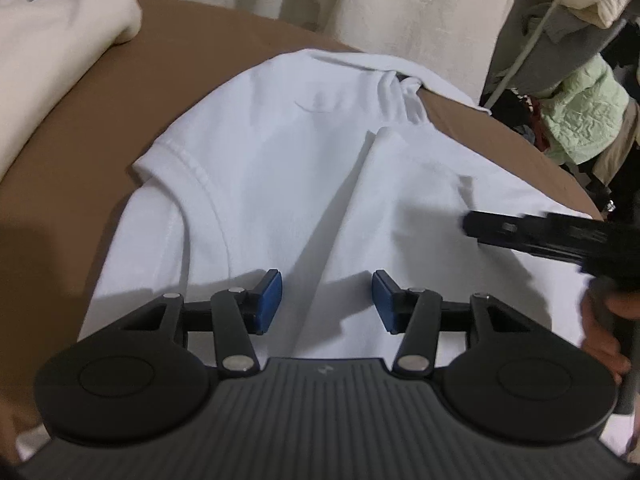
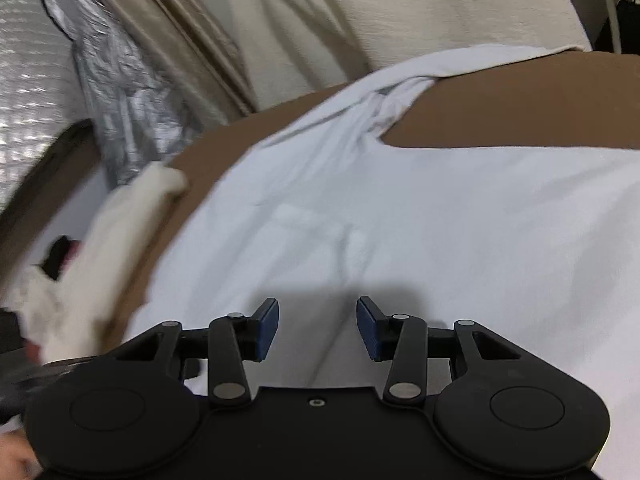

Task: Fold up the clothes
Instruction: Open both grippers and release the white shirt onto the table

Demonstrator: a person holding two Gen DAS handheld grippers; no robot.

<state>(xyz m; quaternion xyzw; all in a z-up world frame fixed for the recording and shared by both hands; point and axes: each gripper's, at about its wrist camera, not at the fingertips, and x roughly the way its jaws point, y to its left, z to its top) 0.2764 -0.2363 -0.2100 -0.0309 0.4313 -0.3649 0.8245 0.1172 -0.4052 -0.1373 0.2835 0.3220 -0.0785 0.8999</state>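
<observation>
A white T-shirt (image 1: 288, 168) lies spread on the brown table (image 1: 168, 72), with a long raised crease down its middle and a bunched sleeve at the far right. My left gripper (image 1: 327, 300) is open and empty just above the shirt's near part, its blue pads on either side of the crease. My right gripper (image 2: 317, 328) is open and empty, low over the same shirt (image 2: 420, 220). It also shows in the left wrist view (image 1: 472, 226) as a blurred black shape at the right, over the shirt's right side.
A folded cream garment (image 1: 48, 64) lies at the table's far left; it shows blurred in the right wrist view (image 2: 116, 232). Cream curtains (image 1: 360, 8) hang behind the table. A pile of clothes (image 1: 580, 112) stands off the right edge. Silver foil sheeting (image 2: 120, 92) hangs at the left.
</observation>
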